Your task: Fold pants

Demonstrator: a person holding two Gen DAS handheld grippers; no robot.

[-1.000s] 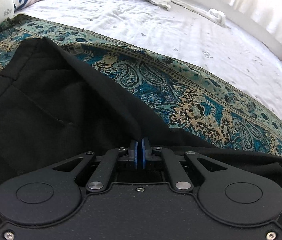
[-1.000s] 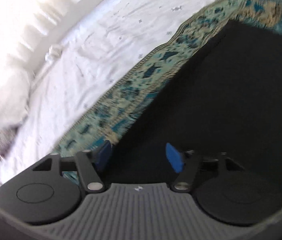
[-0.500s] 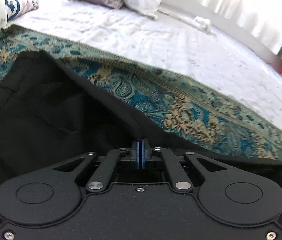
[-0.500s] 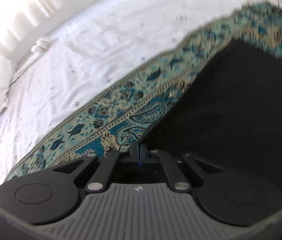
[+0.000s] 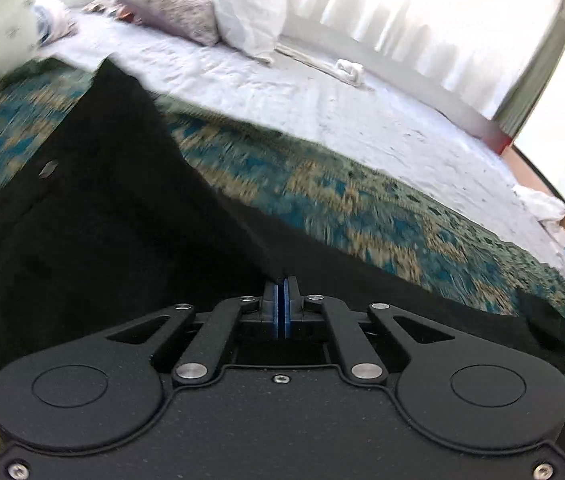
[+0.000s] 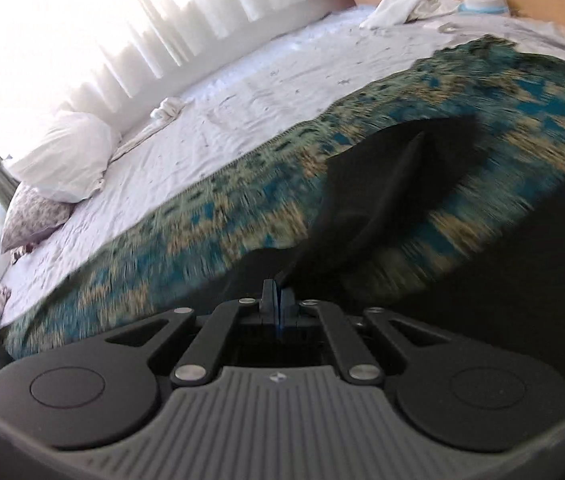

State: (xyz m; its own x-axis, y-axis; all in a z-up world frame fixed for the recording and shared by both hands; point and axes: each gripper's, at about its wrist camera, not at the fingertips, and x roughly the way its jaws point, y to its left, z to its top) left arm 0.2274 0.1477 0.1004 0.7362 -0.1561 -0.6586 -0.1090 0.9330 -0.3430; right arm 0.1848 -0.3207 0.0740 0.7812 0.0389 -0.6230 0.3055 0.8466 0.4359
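Both tongs are pinched tight on the black pants [image 5: 94,216]: the left gripper [image 5: 281,304] on an edge near the waist, the right gripper [image 6: 276,300] on a lifted fold. The pants hang partly raised over the teal patterned bedspread [image 5: 362,200] on the bed. They look soft, limp and fairly light, so I'd guess they sag between the grips; seams or hems seem the surest hold.

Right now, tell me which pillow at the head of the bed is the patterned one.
The grey speckled pillow, lying low against the sheet; the plain white pillow beside it, toward the curtain, is unpatterned.
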